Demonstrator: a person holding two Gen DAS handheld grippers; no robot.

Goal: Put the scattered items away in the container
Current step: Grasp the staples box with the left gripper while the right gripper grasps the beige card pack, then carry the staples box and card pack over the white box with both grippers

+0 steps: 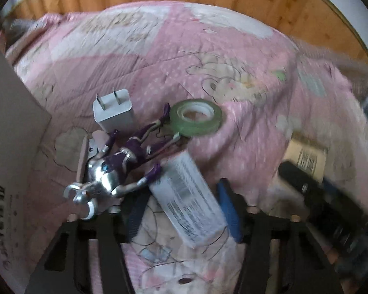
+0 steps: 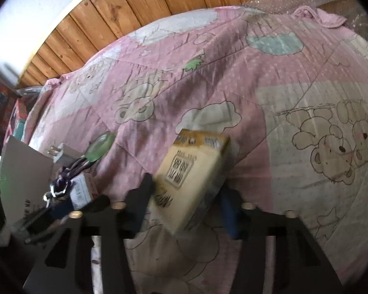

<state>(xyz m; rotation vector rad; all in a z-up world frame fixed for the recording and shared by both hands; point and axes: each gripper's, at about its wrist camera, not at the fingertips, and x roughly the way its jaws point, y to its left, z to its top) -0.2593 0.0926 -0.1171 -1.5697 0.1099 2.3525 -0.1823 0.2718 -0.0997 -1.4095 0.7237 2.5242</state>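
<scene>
My left gripper (image 1: 184, 212) is shut on a white printed box (image 1: 191, 201), which lies slanted between the blue pads. Just left of it on the pink quilt (image 1: 245, 56) lies a purple and silver toy figure (image 1: 115, 169). Beyond that are a white plug charger (image 1: 114, 110) and a green tape roll (image 1: 196, 117). A cardboard box flap (image 1: 12, 122) stands at the far left. My right gripper (image 2: 184, 204) is shut on a tilted yellow carton (image 2: 191, 178), also seen blurred as the yellow carton (image 1: 306, 156) in the left wrist view. The cardboard box (image 2: 24, 166) sits at that view's left.
A wooden plank wall (image 2: 159, 2) runs behind the bed. Red and patterned packages (image 2: 17, 112) are stacked past the cardboard box. The left gripper (image 2: 49, 205), toy figure (image 2: 61, 178) and tape roll (image 2: 98, 147) crowd the quilt's left side. Bare quilt (image 2: 306, 98) stretches to the right.
</scene>
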